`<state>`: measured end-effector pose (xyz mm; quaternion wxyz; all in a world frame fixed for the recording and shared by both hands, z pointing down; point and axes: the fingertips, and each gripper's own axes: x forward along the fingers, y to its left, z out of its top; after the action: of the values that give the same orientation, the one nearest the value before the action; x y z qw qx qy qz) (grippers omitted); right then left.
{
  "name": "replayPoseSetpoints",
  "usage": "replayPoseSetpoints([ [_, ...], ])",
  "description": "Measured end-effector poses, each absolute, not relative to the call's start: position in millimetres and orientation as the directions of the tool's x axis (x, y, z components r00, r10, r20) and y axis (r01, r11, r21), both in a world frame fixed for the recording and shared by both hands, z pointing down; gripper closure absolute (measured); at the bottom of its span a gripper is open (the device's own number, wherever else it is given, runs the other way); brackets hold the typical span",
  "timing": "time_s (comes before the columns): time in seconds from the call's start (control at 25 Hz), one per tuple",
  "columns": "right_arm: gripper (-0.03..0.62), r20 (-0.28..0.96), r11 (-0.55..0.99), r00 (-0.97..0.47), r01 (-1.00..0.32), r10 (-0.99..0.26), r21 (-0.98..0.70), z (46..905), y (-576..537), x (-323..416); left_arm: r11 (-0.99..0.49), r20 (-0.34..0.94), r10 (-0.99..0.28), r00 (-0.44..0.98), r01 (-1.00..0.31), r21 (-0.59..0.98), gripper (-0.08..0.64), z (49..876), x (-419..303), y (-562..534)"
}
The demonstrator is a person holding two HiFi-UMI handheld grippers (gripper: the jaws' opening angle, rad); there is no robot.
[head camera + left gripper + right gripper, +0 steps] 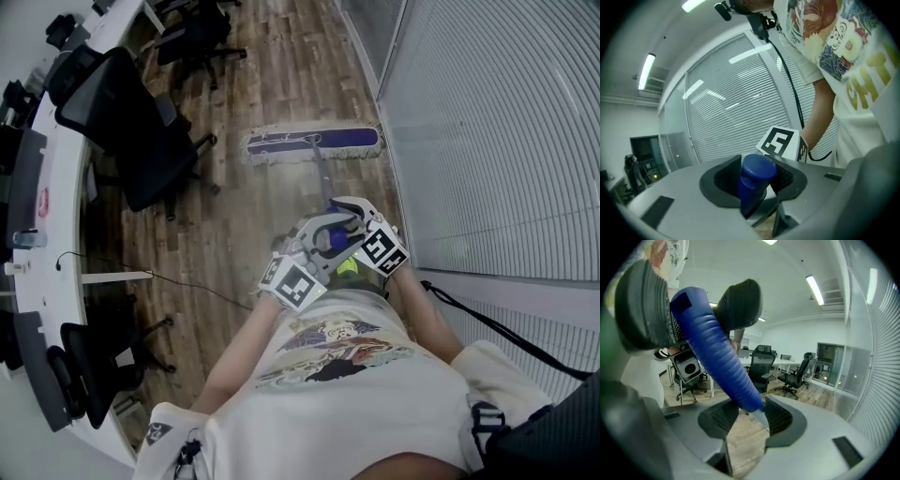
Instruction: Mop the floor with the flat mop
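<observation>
The flat mop's head point(314, 143), purple with a pale fringe, lies on the wood floor ahead of me, close to the glass wall. Its pole point(323, 183) slopes back up to my hands. My left gripper point(757, 183) is shut on the top end of the blue handle point(757, 176), and its marker cube point(292, 281) is near my chest. Just below it my right gripper point(749, 414) is shut on the ribbed blue grip point(722, 362), where the grip meets the metal pole. The right gripper's marker cube point(380, 247) sits beside the left gripper.
A black office chair point(141, 141) stands left of the mop head, and another point(197, 37) stands farther back. A curved white desk point(56, 216) runs along the left, with a thin cable point(187, 286) trailing over the floor. The glass wall with blinds point(487, 122) bounds the right.
</observation>
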<state>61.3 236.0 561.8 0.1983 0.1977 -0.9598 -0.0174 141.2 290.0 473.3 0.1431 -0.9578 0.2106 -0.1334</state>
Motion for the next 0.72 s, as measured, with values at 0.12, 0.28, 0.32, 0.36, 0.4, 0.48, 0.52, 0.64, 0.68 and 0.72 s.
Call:
replayPoseSetpoints([
  [0.12,0.422,0.341,0.927,-0.864,-0.368,-0.371,0.077,550,201,72,-0.861,0.164,-0.464,0.87,-0.401,-0.312,0.425,456,151,252],
  [0.28,0.416,0.283,0.933,-0.892,-0.359,-0.353,0.031,537,164,83,-0.831,0.118,-0.511,0.851,-0.454,-0.322,0.423,437,160,210],
  [0.32,0.416,0.277,0.935,-0.896,-0.354,-0.348,0.027,535,156,86,-0.824,0.114,-0.522,0.845,-0.466,-0.321,0.423,436,163,202],
  [0.36,0.416,0.271,0.936,-0.899,-0.35,-0.343,0.023,535,150,90,-0.821,0.113,-0.53,0.84,-0.475,-0.317,0.422,436,166,195],
  [0.4,0.416,0.263,0.938,-0.903,-0.347,-0.339,0.016,535,145,95,-0.82,0.111,-0.534,0.838,-0.481,-0.31,0.422,437,171,189],
  [0.48,0.414,0.253,0.939,-0.908,-0.343,-0.334,0.01,537,133,105,-0.822,0.11,-0.535,0.838,-0.486,-0.297,0.416,441,182,178],
  [0.52,0.413,0.254,0.94,-0.908,-0.342,-0.334,0.012,538,127,108,-0.823,0.117,-0.536,0.836,-0.486,-0.294,0.413,444,186,172],
  [0.64,0.411,0.269,0.947,-0.911,-0.321,-0.312,0.012,550,116,109,-0.823,0.144,-0.545,0.826,-0.493,-0.283,0.407,456,188,161],
  [0.68,0.41,0.268,0.949,-0.913,-0.316,-0.306,0.006,554,113,108,-0.822,0.148,-0.549,0.823,-0.499,-0.275,0.406,460,187,157],
  [0.72,0.41,0.263,0.948,-0.915,-0.318,-0.307,-0.001,556,109,108,-0.82,0.147,-0.554,0.819,-0.507,-0.265,0.403,462,187,152],
])
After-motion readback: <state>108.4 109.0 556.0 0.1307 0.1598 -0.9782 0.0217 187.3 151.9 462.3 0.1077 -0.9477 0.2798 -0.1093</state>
